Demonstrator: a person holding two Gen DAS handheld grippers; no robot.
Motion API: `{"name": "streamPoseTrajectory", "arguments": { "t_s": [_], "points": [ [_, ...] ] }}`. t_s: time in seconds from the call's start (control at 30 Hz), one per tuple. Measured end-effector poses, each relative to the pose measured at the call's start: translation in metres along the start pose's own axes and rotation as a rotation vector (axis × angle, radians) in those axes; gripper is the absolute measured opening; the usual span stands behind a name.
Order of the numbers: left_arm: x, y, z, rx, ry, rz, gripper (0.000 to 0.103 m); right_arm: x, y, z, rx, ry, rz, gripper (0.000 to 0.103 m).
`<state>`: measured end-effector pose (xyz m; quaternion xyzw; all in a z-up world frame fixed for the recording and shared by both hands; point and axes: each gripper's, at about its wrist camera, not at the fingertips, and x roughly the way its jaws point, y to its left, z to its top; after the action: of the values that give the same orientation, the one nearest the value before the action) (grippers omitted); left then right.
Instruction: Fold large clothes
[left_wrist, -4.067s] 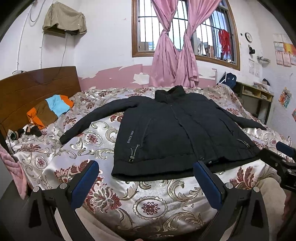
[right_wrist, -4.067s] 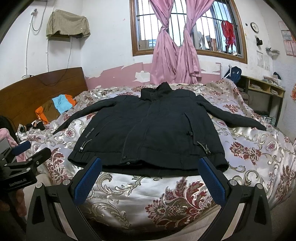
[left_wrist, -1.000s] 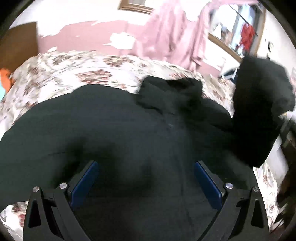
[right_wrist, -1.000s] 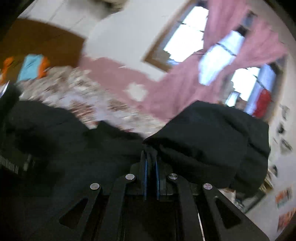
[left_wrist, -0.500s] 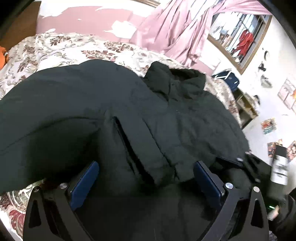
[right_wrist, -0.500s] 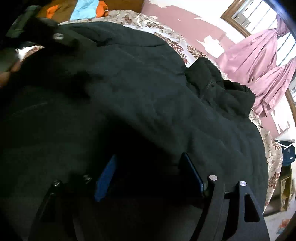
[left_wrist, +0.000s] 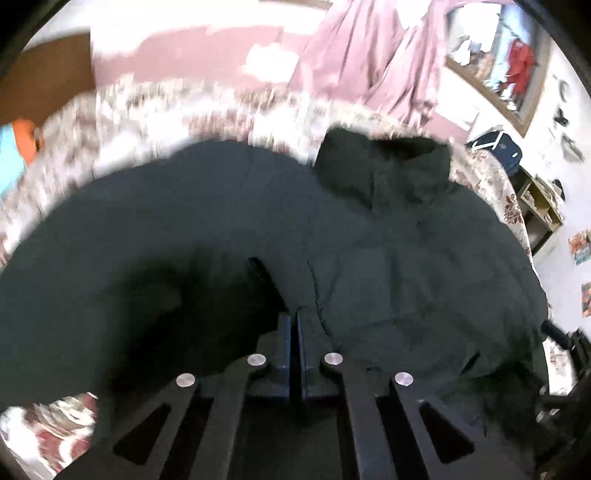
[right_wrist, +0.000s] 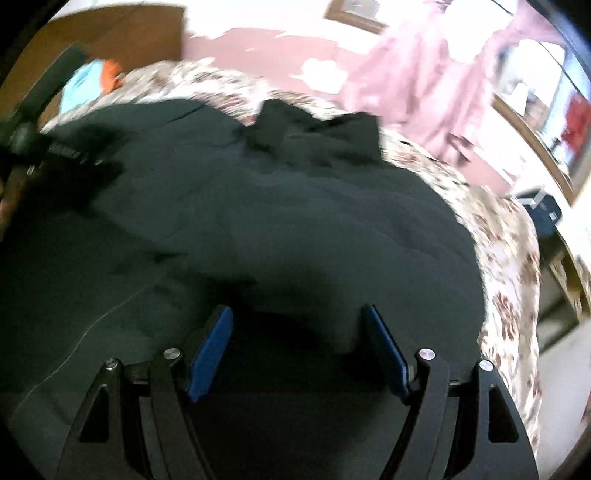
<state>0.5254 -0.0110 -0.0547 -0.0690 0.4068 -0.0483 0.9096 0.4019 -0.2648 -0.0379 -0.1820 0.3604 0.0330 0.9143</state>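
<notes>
With my left gripper (left_wrist: 294, 325) just pinched down on a ridge of the black jacket (left_wrist: 229, 236), the risk is a thin bite. The pads are together and fabric sits between them near a seam or pocket flap, but I can't tell how many layers I caught. If it's only the outer shell, a lift would likely drag one layer and leave the rest bunched. The jacket lies across the floral bed (left_wrist: 147, 110), collar (left_wrist: 384, 162) far, one sleeve apparently already thrown over the body.

My right gripper (right_wrist: 297, 343) has just let go and stands open over the jacket's right side, pads (right_wrist: 210, 347) clear of the cloth, holding nothing. The padded fabric looks springy, so that folded-in part may creep back out with nothing pinning it. Both views are blurred; closing again on a bad read could grab the bedspread along with the jacket. The other gripper shows at far left in the right view, near enough to clash if both swing inward.
</notes>
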Motion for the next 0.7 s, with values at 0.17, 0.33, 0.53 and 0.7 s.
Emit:
{"name": "streamPoseTrajectory", "arguments": {
  "t_s": [0.17,0.33,0.53,0.7],
  "points": [
    [-0.025,-0.003,0.016,0.037,-0.096,0.159,0.003,-0.002,-0.034,0.015,0.088,-0.077,-0.092,0.070],
    [0.004,-0.009,0.006,0.114,-0.002,0.210,0.003,0.070,-0.038,0.056,0.119,-0.002,-0.074,0.070],
    [0.028,0.000,-0.008,0.094,0.039,0.220,0.007,0.134,-0.026,0.047,0.152,0.124,-0.050,0.070],
    [0.014,0.020,-0.011,-0.015,0.016,0.071,0.025,0.137,-0.021,0.043,0.148,0.120,-0.073,0.074]
  ]
}}
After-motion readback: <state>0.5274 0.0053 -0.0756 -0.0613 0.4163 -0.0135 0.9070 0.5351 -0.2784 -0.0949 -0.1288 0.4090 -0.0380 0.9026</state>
